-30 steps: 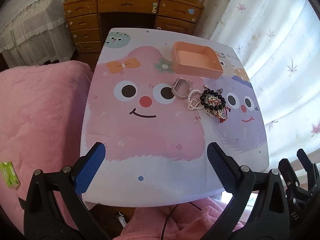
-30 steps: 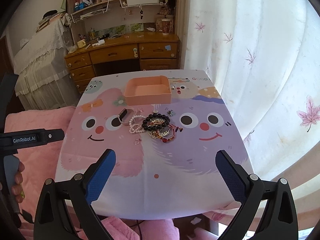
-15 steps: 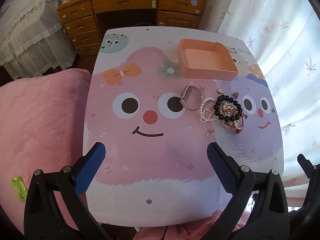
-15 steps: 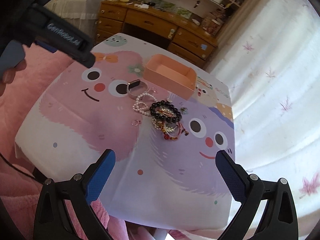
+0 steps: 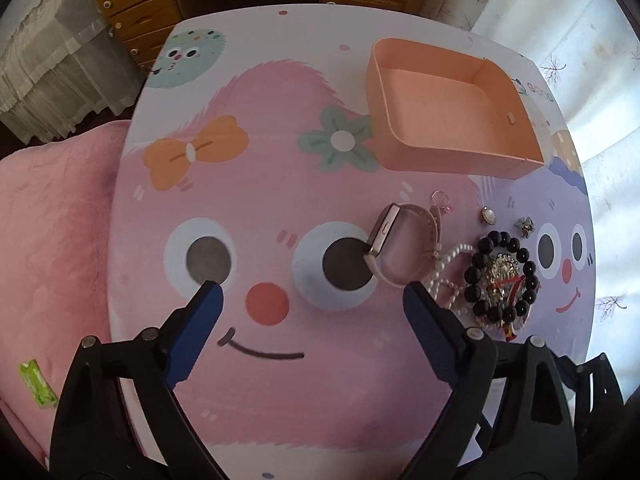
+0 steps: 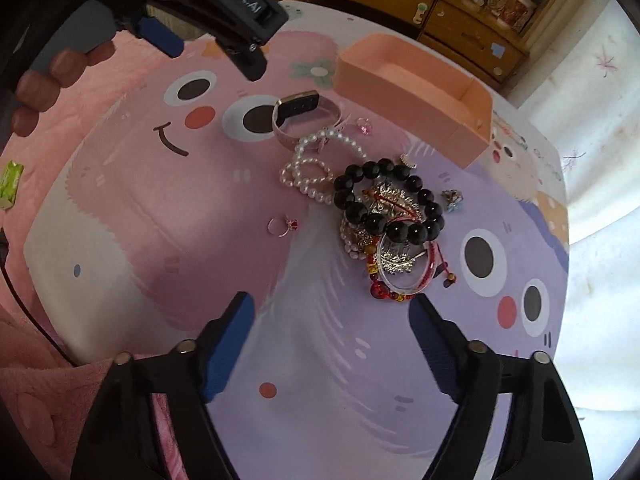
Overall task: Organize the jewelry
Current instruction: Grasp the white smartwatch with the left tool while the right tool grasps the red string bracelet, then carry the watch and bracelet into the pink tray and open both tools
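Both grippers, left gripper (image 5: 310, 300) and right gripper (image 6: 332, 312), gape wide, holding nothing. Ahead: one peach plastic tray (image 5: 452, 148), one black bead bracelet (image 6: 386, 200). Only the right view shows the red-stone ring (image 6: 283, 226).

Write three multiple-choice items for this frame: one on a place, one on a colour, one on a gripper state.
1. Where does the watch lie?
A. in the tray
B. on the table, tray-near side
C. in a gripper

2. What colour are the beads of the large bracelet?
A. black
B. green
C. white

3. How stands the left gripper?
A. shut on a ring
B. shut, empty
C. open, empty

Key: 1 B, the watch rests on the table in front of the peach tray; 2 A, dark glossy beads; 3 C, fingers wide apart, nothing between.
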Demonstrator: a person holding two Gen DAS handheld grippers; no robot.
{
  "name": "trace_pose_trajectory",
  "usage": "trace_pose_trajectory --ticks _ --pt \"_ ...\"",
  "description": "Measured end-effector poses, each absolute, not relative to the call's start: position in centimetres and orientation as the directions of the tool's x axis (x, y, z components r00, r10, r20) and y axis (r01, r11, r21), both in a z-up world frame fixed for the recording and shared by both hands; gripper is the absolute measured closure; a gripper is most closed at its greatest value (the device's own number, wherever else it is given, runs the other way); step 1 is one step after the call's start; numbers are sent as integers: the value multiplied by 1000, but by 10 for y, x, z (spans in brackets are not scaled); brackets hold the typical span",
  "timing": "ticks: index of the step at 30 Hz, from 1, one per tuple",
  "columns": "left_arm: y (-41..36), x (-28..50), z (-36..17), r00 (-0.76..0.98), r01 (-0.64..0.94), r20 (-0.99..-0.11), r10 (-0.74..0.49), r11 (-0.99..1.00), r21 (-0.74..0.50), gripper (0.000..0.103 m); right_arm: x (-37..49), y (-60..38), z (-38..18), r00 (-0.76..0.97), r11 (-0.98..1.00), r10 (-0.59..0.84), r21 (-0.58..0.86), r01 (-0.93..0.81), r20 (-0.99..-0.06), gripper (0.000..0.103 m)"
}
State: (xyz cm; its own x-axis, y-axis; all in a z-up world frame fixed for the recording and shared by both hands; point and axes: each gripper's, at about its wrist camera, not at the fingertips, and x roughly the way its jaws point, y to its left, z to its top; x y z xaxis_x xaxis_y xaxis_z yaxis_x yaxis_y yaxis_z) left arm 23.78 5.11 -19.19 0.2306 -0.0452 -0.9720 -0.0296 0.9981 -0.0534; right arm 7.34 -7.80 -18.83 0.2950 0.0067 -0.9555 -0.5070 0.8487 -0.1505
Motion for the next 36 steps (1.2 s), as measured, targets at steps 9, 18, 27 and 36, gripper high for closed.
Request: trace_pose_trajectory --ticks 9,18,27,36 --pt "26 269 -236 238 11 -971 -36 999 -35 43 107 -97 -217 321 849 9 -163 -502 -947 57" --pt "11 278 -247 250 95 -967 -47 995 -24 77 125 -115 -227 288 863 47 -106 -493 -956 85" --pt "21 275 -229 274 53 -960 -64 997 -52 96 134 -128 -214 301 892 87 -60 -447 -950 92" --pt "43 238 -182 337 48 -937 -95 995 -84 96 111 -134 -175 319 948 226 132 -290 -920 92"
